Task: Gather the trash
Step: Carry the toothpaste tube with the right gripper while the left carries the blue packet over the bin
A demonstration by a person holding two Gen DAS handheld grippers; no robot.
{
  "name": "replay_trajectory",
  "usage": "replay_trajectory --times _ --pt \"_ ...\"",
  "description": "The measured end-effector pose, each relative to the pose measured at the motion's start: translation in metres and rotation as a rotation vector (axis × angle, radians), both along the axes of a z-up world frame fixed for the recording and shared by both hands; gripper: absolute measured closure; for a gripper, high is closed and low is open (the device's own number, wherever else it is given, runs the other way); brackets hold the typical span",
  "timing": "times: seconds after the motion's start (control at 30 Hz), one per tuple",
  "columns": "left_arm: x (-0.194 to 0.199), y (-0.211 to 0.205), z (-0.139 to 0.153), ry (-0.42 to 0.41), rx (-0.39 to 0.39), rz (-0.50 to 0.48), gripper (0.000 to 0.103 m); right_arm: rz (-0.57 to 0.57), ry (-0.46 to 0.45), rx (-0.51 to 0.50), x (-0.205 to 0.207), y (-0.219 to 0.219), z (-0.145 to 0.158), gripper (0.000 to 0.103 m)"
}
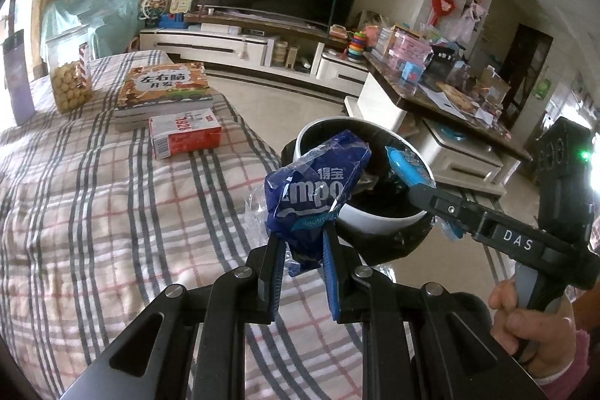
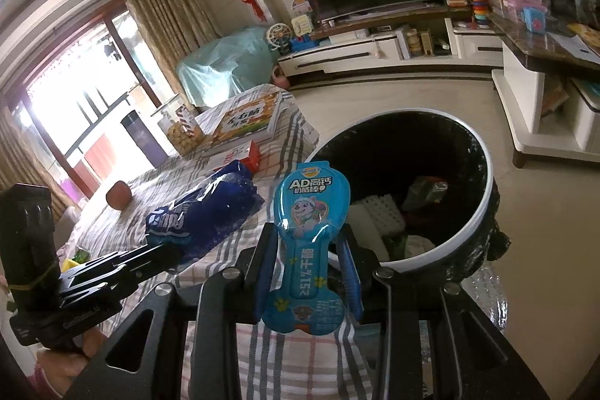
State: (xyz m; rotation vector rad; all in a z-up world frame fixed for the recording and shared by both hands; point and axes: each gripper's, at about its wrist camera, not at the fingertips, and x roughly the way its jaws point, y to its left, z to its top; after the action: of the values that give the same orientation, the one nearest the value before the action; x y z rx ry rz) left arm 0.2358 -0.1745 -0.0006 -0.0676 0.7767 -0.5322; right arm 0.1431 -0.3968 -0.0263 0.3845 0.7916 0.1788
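My left gripper (image 1: 302,238) is shut on a crumpled dark blue tissue wrapper (image 1: 311,194), held above the edge of the plaid cover beside the bin. The white-rimmed trash bin (image 1: 378,222) has a black liner and stands on the floor against the plaid cover. My right gripper (image 2: 307,238) is shut on a light blue cheese-stick wrapper (image 2: 311,208), held upright just left of the bin's (image 2: 442,248) rim. In the left wrist view the right gripper (image 1: 412,182) reaches over the bin's mouth with its light blue wrapper (image 1: 403,162). The left gripper (image 2: 176,250) and its blue wrapper (image 2: 210,208) show at the left of the right wrist view.
On the plaid cover (image 1: 112,212) lie a picture book (image 1: 165,89), a red and white box (image 1: 183,134), a cookie jar (image 1: 71,89) and a reddish-brown round object (image 2: 119,194). The bin holds some trash (image 2: 378,216). A cluttered low table (image 1: 450,96) stands right of the bin, a TV unit (image 1: 240,47) behind.
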Motion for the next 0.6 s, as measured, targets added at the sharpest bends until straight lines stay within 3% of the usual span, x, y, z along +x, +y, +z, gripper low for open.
replay_trajectory --times 0.6 --pt "0.012 -0.034 0.000 -0.014 0.026 -0.044 0.086 -0.046 0.000 -0.004 -0.001 -0.022 0.001 0.071"
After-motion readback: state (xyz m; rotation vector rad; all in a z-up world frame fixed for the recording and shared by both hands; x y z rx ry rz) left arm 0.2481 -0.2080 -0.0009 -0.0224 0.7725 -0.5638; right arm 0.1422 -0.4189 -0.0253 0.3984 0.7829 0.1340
